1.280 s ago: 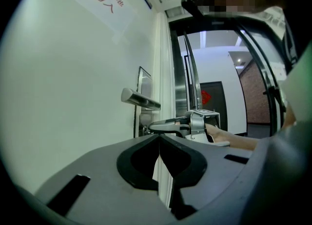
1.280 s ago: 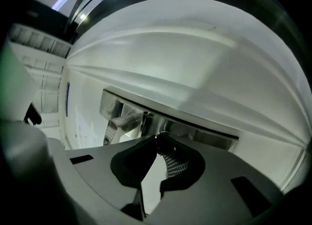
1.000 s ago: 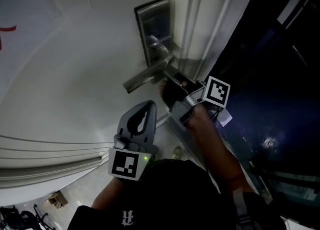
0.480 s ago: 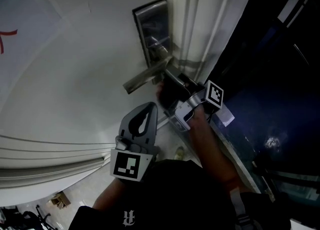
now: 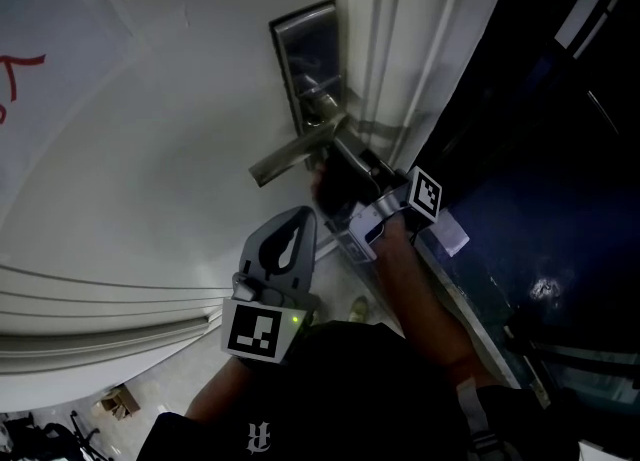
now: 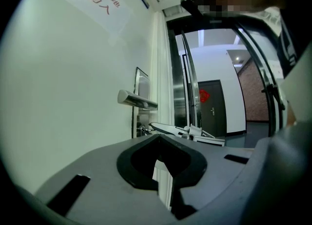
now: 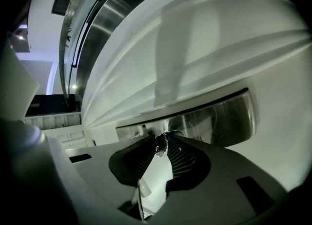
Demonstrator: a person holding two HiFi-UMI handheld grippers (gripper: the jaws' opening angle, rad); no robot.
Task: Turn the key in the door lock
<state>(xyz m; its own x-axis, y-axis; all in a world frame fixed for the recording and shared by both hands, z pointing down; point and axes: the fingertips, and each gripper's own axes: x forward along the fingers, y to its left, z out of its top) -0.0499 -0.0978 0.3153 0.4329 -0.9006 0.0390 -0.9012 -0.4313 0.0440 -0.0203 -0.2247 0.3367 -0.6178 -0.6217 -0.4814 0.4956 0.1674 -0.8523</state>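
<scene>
head view, looking steeply down a white door (image 5: 150, 149). a steel lock plate (image 5: 308, 59) sits toward 12 o'clock, its lever handle (image 5: 288, 157) slanting down toward 8 o'clock. the right gripper (image 7: 162, 141) reaches in just under the lever. in its own view the ribbed jaws are pinched nearly together on a small metal key (image 7: 159, 149), whose tip points at the plate. over the last second its marker cube (image 5: 425, 194) has rolled and drawn in toward the door while the gripper stayed at the lock. this suggests the wrist is twisting the key, so the turn seems under way. how far the lock has turned cannot be seen. the left gripper (image 5: 298, 215) has not moved. it hangs toward 7 o'clock, well apart from the lock, jaws together on nothing.
</scene>
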